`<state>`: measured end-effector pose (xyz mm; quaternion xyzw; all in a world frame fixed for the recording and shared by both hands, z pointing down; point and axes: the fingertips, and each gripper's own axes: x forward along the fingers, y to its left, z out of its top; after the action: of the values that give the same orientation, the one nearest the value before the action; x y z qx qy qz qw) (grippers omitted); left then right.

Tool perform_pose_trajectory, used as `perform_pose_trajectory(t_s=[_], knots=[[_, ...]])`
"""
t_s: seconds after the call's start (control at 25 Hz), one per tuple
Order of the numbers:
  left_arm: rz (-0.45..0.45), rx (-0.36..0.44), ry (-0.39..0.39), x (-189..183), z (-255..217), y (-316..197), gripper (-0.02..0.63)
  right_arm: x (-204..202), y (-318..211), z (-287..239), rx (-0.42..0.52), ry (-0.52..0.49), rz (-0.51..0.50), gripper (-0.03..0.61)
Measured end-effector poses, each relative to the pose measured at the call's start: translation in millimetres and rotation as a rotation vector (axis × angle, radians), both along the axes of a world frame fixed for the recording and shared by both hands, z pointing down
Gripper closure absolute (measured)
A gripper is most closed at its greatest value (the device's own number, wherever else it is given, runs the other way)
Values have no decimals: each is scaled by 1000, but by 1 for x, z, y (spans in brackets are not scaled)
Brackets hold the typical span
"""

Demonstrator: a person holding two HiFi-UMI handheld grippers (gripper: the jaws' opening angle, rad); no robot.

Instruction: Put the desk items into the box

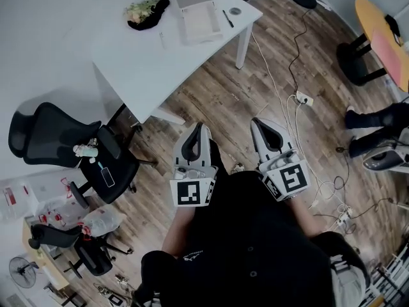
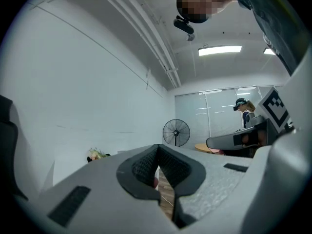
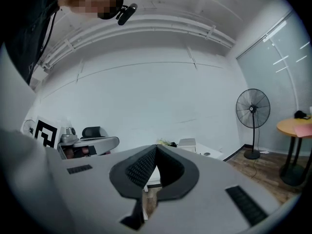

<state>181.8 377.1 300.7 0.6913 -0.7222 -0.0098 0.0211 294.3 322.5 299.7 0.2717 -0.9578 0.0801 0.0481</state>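
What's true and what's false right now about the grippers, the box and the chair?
1. The left gripper holds a pen. False: its jaws are together with nothing between them.
2. The right gripper is shut and empty. True.
3. The box sits on the white table. True.
4. Both grippers hover over the table. False: they are held over the wood floor, apart from the table.
5. The seat of the black chair is bare. False: a few small things lie on it.
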Motion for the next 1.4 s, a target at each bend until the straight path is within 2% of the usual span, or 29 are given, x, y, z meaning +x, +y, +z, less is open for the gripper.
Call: perform_pose_trajectory(t_s=[0.2, 0.4, 0.64, 0.88, 1.24, 1.4], knots=[[51, 16, -3, -44, -5, -49, 606, -36, -45, -1, -12, 13, 85, 580], [103, 18, 3, -77, -9, -94, 606, -74, -79, -7, -5, 20, 108, 580], [132, 13, 32, -120, -4, -126, 606, -122, -108, -6, -9, 30, 123, 580], [133, 49, 39, -163, -12, -152, 606, -167, -133, -7, 4, 20, 140, 580], [116, 3, 10, -220, 9, -164, 606, -227, -142, 1, 0, 19, 98, 580], [73, -10, 38, -236, 18, -171, 606, -238, -152, 9, -22, 31, 90, 580]])
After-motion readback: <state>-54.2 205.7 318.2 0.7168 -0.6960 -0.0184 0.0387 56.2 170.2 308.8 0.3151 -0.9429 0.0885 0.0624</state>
